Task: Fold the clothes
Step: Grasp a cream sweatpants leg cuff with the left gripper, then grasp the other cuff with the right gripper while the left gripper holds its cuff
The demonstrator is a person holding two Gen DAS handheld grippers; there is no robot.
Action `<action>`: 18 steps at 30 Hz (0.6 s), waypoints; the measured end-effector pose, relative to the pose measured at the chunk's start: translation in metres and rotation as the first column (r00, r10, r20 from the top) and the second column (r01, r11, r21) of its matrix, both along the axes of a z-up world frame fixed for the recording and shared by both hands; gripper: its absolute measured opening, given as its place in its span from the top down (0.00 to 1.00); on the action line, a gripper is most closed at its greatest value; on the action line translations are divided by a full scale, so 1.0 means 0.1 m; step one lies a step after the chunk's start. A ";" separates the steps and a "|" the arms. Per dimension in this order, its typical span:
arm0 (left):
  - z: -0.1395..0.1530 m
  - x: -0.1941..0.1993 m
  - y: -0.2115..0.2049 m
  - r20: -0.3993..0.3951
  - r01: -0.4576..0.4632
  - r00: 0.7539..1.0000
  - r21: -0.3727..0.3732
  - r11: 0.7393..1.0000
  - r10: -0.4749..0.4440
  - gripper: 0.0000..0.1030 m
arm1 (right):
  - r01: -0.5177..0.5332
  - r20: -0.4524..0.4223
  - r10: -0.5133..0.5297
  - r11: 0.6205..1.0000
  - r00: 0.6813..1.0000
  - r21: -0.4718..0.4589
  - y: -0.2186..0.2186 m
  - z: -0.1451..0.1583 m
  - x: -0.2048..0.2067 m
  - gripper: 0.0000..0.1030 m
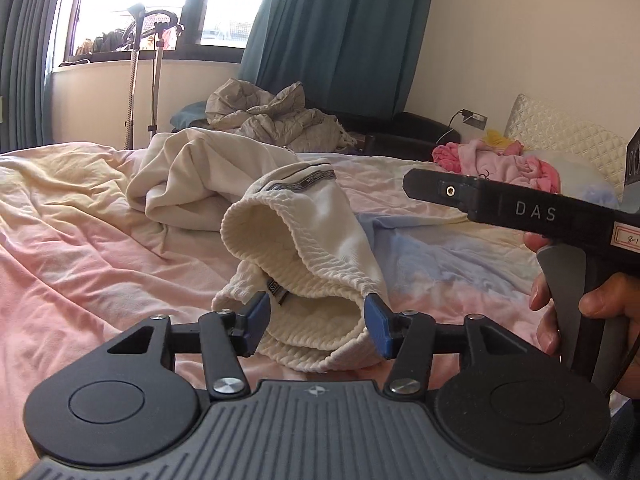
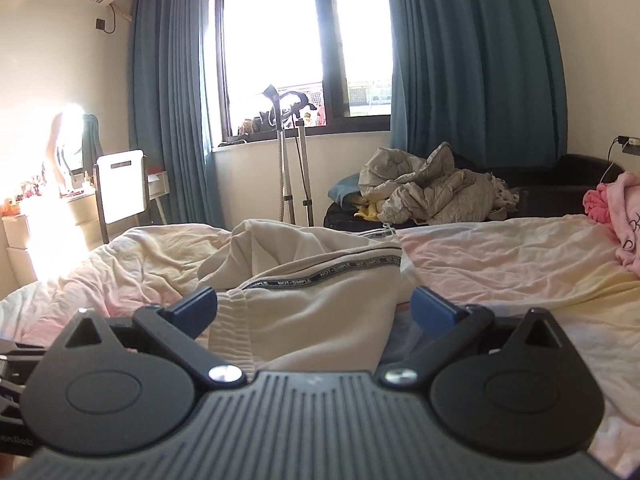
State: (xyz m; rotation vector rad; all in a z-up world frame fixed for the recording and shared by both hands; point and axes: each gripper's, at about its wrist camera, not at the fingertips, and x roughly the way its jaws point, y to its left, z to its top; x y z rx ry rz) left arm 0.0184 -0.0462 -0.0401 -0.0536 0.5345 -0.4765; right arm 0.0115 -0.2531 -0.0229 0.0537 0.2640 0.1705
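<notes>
A cream sweatshirt [image 1: 304, 240] lies crumpled on a pastel bedsheet [image 1: 80, 240], its ribbed hem [image 1: 320, 344] between the spread blue jaws of the left gripper [image 1: 316, 320]. The right gripper [image 2: 314, 308], held in a person's hand [image 1: 568, 312], also has its jaws spread around the sweatshirt's taped neckline. A grey quilt [image 2: 432, 188] is heaped beyond the bed, and pink clothing [image 1: 500, 160] lies far right.
</notes>
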 end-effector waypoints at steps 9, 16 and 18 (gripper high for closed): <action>-0.16 0.30 0.24 -0.078 -0.163 0.982 0.100 0.982 0.171 0.44 | -0.063 -0.120 0.046 0.987 0.992 -0.146 0.39 -0.12 0.23 0.01; -0.26 0.52 0.31 -0.095 -0.175 0.979 0.063 0.982 0.181 0.46 | -0.102 -0.214 0.049 0.964 0.976 -0.245 0.69 -0.08 0.60 0.20; -0.26 0.55 0.32 -0.090 -0.171 0.980 0.059 0.984 0.176 0.46 | -0.135 -0.232 0.061 0.939 0.971 -0.317 0.87 -0.06 0.71 0.33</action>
